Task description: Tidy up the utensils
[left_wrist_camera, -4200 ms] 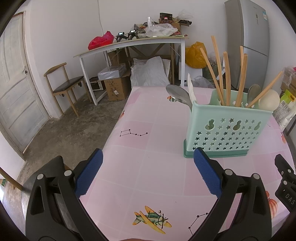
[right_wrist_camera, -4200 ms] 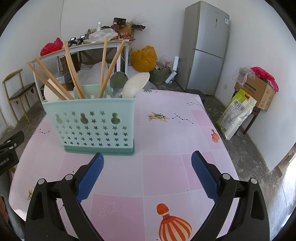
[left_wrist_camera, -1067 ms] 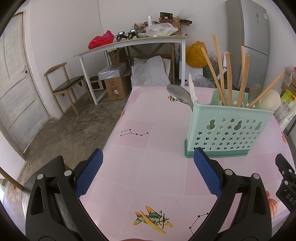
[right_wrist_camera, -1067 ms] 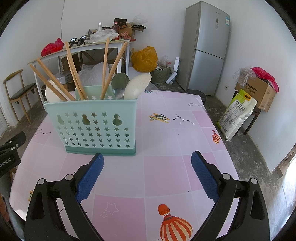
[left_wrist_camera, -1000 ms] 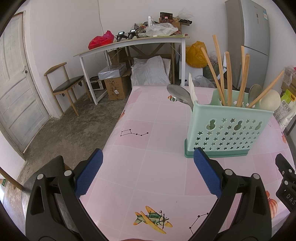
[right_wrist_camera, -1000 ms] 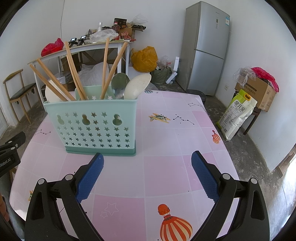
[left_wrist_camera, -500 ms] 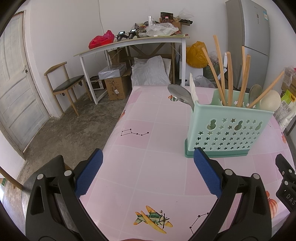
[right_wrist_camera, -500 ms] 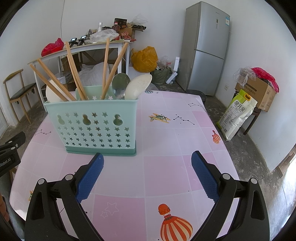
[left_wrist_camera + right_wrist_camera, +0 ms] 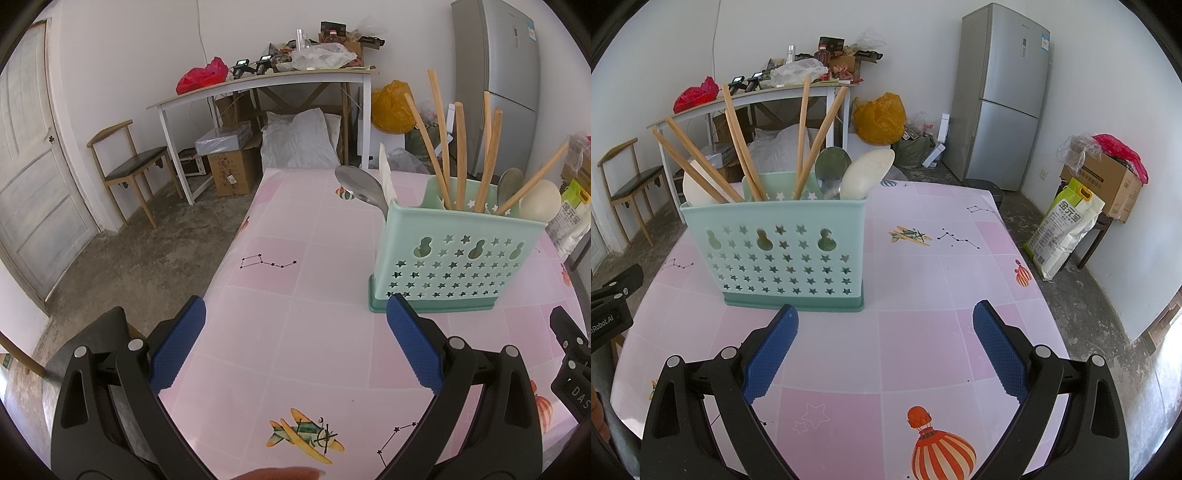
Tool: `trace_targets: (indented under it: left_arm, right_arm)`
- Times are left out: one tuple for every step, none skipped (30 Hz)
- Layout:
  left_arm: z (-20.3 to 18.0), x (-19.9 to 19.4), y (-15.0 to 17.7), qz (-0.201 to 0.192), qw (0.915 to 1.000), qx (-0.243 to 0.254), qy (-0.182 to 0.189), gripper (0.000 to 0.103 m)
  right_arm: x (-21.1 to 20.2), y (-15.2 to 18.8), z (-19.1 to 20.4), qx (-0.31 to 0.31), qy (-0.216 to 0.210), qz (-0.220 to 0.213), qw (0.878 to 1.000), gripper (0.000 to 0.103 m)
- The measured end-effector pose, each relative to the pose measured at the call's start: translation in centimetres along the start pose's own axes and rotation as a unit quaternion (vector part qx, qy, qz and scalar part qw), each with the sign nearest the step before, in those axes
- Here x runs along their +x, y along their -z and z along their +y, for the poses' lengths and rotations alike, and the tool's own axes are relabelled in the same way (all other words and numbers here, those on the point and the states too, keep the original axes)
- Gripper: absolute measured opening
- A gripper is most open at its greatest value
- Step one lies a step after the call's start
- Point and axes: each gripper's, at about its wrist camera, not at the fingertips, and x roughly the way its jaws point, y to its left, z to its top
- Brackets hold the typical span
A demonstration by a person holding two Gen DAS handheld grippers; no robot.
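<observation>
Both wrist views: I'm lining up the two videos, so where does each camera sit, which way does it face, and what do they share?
Left wrist: on the open left gripper, facing across the pink table toward a door; green utensil holder to its right.
Right wrist: on the open right gripper, facing the fridge; holder to its left.
Shared: holder, table, fridge; each glimpses the other gripper.

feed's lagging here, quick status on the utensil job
Left gripper and right gripper open, empty. Utensils upright in green holder. Tablecloth bare between fingers and holder.
</observation>
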Motion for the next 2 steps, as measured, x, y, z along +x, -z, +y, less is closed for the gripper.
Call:
trace_targets:
  left_arm:
    - [0.0,-0.01,0.02,0.0,1.0,0.0,0.0,0.095]
    - [0.03,-0.02,-0.03,-0.001,1.0,-0.001,0.0,0.095]
  right_arm:
    - [-0.03,-0.02,-0.02,0.0,0.0,0.0,1.0,0.093]
    - [-0.04,-0.05,0.03,0.0,0.0,0.0,1.0,0.093]
